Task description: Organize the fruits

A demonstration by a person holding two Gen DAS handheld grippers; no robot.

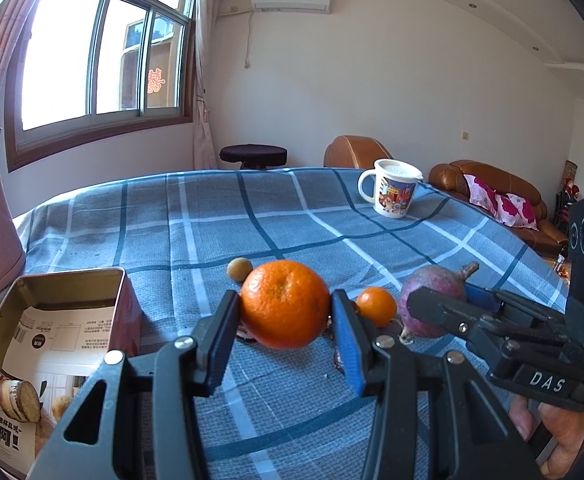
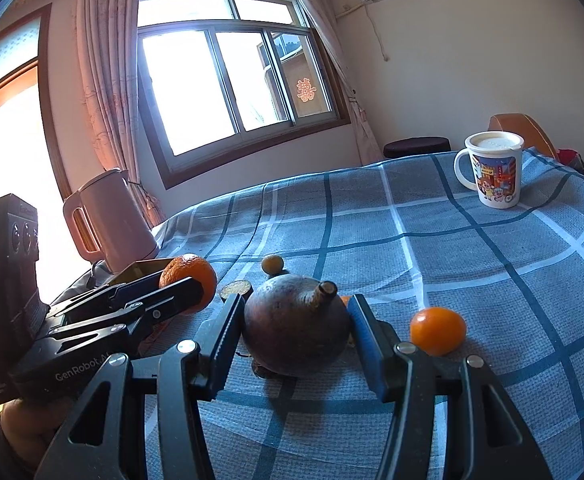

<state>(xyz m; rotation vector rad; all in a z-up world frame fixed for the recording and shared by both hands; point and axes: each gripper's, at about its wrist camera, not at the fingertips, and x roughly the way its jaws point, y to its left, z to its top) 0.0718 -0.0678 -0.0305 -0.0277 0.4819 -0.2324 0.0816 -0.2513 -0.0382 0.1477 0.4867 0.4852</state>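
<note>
On the checked cloth point(image 1: 251, 208) | left tool point(image 1: 285, 308) — clamps orange point(image 1: 283, 304) | right tool point(image 2: 296, 320) — straddles purple fruit point(image 2: 292, 328)

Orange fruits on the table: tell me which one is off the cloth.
The large mandarin, clamped between the left gripper's jaws and raised above the checked cloth. The small mandarin lies on the cloth beside the purple passion fruit.

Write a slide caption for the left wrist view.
Left gripper shut on an orange, beside an open tin.

Plaid-clothed table point(image 1: 219, 224) bears fruit, mug point(image 1: 392, 190), tin point(image 1: 55, 340)
</note>
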